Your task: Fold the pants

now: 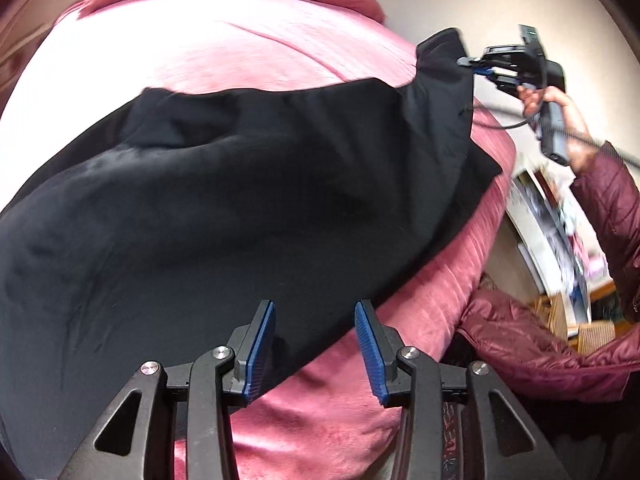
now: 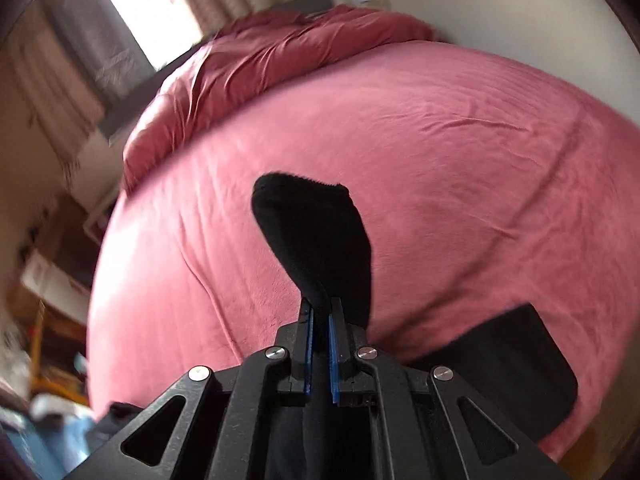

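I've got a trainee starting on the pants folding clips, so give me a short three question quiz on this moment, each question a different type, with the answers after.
1. True or false: the right hand-held gripper is shut on the black pants.
2. Multiple choice: the bed cover under the pants is A) pink-red, B) white, C) green.
3. Fill in: the left hand-held gripper has its jaws ____, with nothing pinched between its pads.

Key
1. True; black fabric is pinched between its blue pads.
2. A.
3. Open; it hovers over the near edge of the pants.
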Demonstrator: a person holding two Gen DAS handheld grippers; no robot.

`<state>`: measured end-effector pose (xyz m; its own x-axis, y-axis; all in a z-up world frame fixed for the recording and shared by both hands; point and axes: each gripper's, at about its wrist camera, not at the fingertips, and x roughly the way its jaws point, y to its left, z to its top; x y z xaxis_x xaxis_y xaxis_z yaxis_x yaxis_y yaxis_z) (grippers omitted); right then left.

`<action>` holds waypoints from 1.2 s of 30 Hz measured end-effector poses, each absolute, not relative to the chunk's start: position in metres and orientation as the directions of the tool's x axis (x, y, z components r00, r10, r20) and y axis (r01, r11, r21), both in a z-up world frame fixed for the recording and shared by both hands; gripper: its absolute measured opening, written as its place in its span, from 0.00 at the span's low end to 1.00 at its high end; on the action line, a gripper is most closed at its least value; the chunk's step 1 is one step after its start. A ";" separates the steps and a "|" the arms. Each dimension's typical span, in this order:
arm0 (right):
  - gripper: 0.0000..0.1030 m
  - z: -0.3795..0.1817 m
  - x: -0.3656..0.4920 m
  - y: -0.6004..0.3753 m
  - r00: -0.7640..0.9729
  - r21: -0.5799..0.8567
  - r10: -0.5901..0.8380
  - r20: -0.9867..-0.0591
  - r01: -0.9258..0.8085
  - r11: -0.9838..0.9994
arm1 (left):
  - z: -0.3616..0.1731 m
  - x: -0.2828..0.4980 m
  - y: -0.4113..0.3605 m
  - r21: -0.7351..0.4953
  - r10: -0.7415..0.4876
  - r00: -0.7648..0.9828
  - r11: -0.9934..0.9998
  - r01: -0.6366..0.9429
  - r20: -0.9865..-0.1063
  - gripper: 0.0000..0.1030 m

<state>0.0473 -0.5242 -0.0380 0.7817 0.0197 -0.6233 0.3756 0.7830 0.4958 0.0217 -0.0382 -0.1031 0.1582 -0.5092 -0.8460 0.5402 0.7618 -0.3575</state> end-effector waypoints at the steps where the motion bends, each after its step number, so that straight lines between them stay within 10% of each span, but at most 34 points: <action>1: 0.06 -0.040 0.032 -0.532 0.793 0.521 0.019 -0.609 0.382 0.763 | -0.103 0.020 -0.043 -0.352 -0.509 0.152 0.753 0.556 -0.848 0.41; 20: 0.11 -0.207 -0.073 -0.627 0.756 0.700 0.067 -0.651 0.564 0.438 | -0.134 0.032 -0.091 -0.261 -0.416 0.089 0.706 0.658 -0.905 0.47; 26: 0.11 -0.183 -0.071 -0.633 0.738 0.660 0.025 -0.675 0.588 0.468 | -0.136 0.036 -0.084 -0.261 -0.433 0.117 0.715 0.649 -0.894 0.06; 36: 0.07 -0.166 -0.095 -0.627 0.717 0.615 -0.031 -0.696 0.618 0.490 | -0.113 0.032 -0.056 -0.361 -0.533 0.086 0.673 0.645 -0.842 0.00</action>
<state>-0.0946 -0.6275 -0.1661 0.7169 -0.0306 -0.6965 0.6181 0.4900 0.6147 0.0318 -0.0561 -0.1132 0.0856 -0.5331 -0.8417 0.6452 0.6734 -0.3609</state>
